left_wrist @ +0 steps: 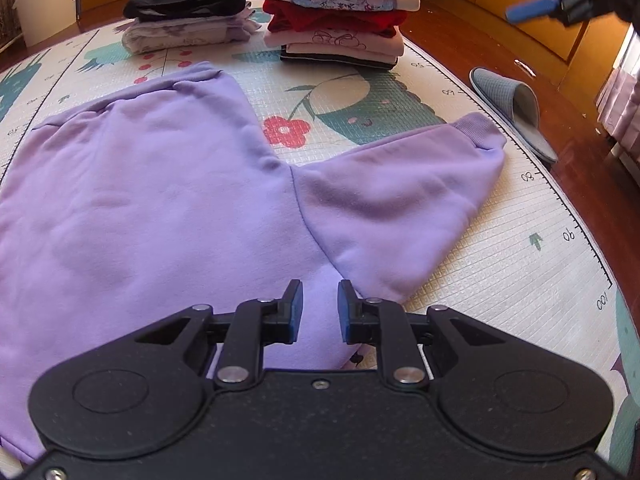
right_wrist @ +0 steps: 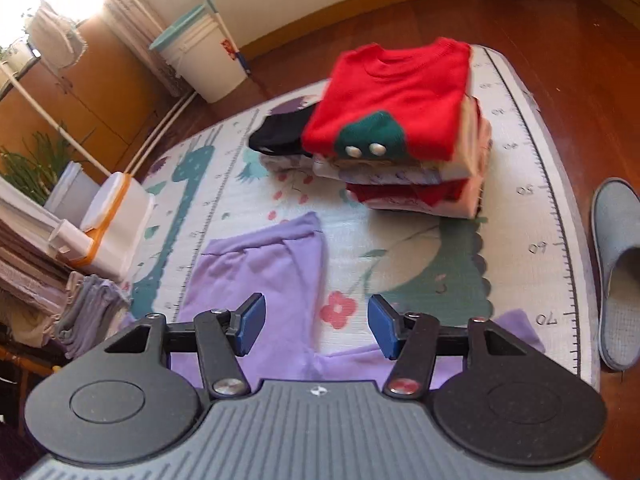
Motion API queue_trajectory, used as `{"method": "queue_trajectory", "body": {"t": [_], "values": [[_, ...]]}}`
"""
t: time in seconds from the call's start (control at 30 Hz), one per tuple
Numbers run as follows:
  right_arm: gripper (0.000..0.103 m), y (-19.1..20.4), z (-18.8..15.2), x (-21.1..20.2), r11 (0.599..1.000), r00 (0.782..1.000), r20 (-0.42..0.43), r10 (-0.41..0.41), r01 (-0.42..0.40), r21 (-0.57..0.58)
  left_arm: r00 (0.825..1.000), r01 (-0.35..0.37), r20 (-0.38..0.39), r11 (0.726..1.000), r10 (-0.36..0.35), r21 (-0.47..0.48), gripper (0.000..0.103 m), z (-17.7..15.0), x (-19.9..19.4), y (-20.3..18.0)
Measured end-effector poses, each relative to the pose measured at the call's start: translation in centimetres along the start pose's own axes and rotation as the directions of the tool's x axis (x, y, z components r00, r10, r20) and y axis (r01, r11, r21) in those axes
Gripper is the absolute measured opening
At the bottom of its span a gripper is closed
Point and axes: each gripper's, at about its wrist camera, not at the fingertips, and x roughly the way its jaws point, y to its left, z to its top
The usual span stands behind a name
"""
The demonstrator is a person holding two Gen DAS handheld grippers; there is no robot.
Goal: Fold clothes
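A lilac sweatshirt (left_wrist: 152,208) lies spread flat on the patterned play mat (left_wrist: 520,264), one sleeve (left_wrist: 404,196) stretched out to the right. My left gripper (left_wrist: 319,312) hovers low over its near edge, open, with nothing between the pads. In the right wrist view the same lilac sweatshirt (right_wrist: 264,280) lies below my right gripper (right_wrist: 316,324), which is held high and wide open, empty. The right gripper's blue fingers (left_wrist: 528,8) show at the top right of the left wrist view.
A tall stack of folded clothes (left_wrist: 340,16) topped by a red sweater (right_wrist: 396,96) stands at the mat's far side, with a lower pile under a black garment (left_wrist: 188,0) to its left. A grey slipper (left_wrist: 516,112) lies on the wooden floor. White bins (right_wrist: 116,224) and grey clothes (right_wrist: 88,312) sit left.
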Motion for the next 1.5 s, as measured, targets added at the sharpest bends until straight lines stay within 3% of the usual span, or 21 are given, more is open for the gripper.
{"method": "queue_trajectory", "body": {"t": [0.13,0.23,0.3,0.43,0.63,0.67,0.73,0.77,0.9,1.0,1.17,1.33,1.43,1.5], "values": [[0.058,-7.2,-5.0,4.4,0.982,0.983,0.005,-0.181,0.181,0.054,1.0,0.0,0.018,1.0,0.0,0.016,0.015,-0.2,0.7,0.5],[0.057,-10.1,-7.8,5.4,0.946,0.945,0.044,-0.324,0.323,0.013,0.999,0.01,0.036,0.999,-0.011,0.031,0.015,0.0,0.9,0.4],[0.058,-12.2,-9.0,5.5,0.928,0.925,0.08,-0.37,0.365,0.075,0.999,0.02,0.048,0.999,-0.022,0.044,0.015,0.1,1.0,0.2],[0.058,-15.2,-10.5,5.8,0.914,0.936,0.098,-0.337,0.301,0.274,0.998,0.036,0.044,0.989,-0.043,0.141,0.015,-0.4,1.3,-1.5],[0.054,-15.0,-10.5,8.2,0.917,0.933,0.108,-0.344,0.308,0.255,1.0,-0.006,0.0,0.979,0.006,0.202,0.015,-2.1,2.7,-2.2],[0.044,-15.0,-10.6,8.6,0.917,0.932,0.11,-0.345,0.31,0.251,1.0,-0.008,0.005,0.977,0.008,0.213,0.015,-2.2,2.7,-2.2],[0.016,-14.9,-10.6,9.4,0.918,0.931,0.113,-0.347,0.312,0.245,1.0,-0.012,0.004,0.974,0.012,0.227,0.015,-2.2,2.7,-2.4],[0.009,-14.7,-10.6,9.7,0.92,0.93,0.116,-0.349,0.316,0.232,1.0,-0.012,0.002,0.973,0.012,0.229,0.015,-2.2,2.8,-2.4],[0.007,-15.3,-10.7,9.6,0.897,0.908,0.141,-0.394,0.346,0.276,1.0,-0.016,-0.003,0.966,0.017,0.259,0.015,-2.2,2.9,-2.5],[0.007,-16.2,-10.6,9.5,0.883,0.903,0.139,-0.406,0.348,0.316,1.0,-0.017,-0.003,0.965,0.018,0.263,0.015,-2.3,2.9,-2.5],[0.015,-16.2,-10.6,8.4,0.889,0.909,0.16,-0.386,0.32,0.328,1.0,-0.017,0.001,0.964,0.017,0.266,0.015,-2.3,2.9,-2.6],[0.025,-16.3,-10.8,7.1,0.893,0.915,0.185,-0.359,0.279,0.353,0.999,0.021,-0.051,0.974,-0.009,0.227,0.016,-1.2,2.8,-2.0],[0.029,-15.8,-11.7,6.4,0.894,0.919,0.194,-0.343,0.256,0.367,1.0,-0.005,-0.025,0.998,0.006,0.065,0.028,0.1,1.9,0.3],[0.031,-14.7,-12.2,6.3,0.905,0.923,0.207,-0.324,0.239,0.352,0.997,-0.079,0.006,0.996,0.08,-0.033,0.028,1.1,1.2,2.8]]}}
